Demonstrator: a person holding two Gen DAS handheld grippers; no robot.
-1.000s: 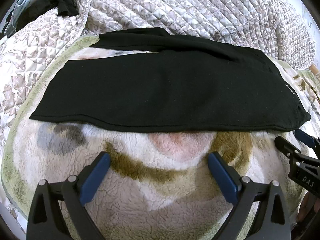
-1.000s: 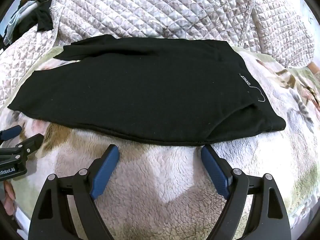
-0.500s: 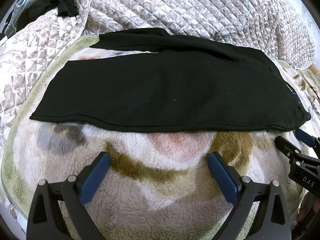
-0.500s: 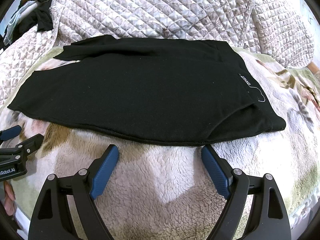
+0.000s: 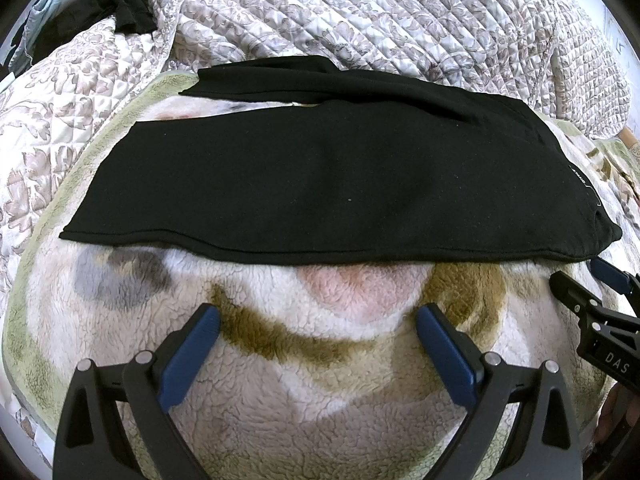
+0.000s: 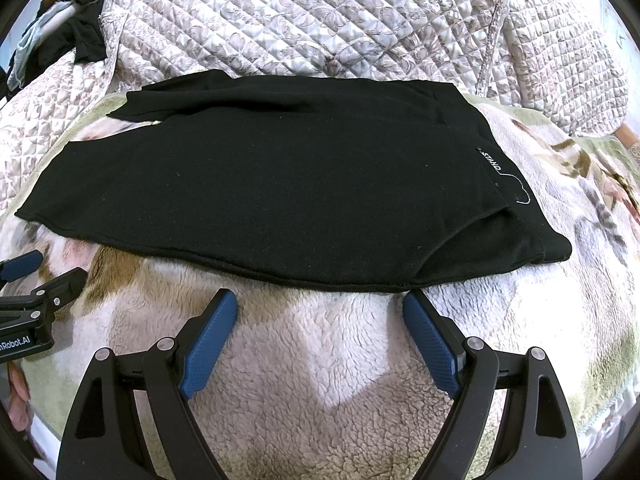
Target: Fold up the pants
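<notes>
Black pants lie flat and folded lengthwise on a fluffy patterned blanket, waistband to the right with a small white label. One leg pokes out at the far left. They also show in the right wrist view. My left gripper is open and empty, just in front of the pants' near edge. My right gripper is open and empty, its fingertips close to the near edge by the waist end.
A quilted floral cover is bunched up behind the pants. Dark clothes lie at the far left corner. The right gripper's side shows at the left wrist view's right edge.
</notes>
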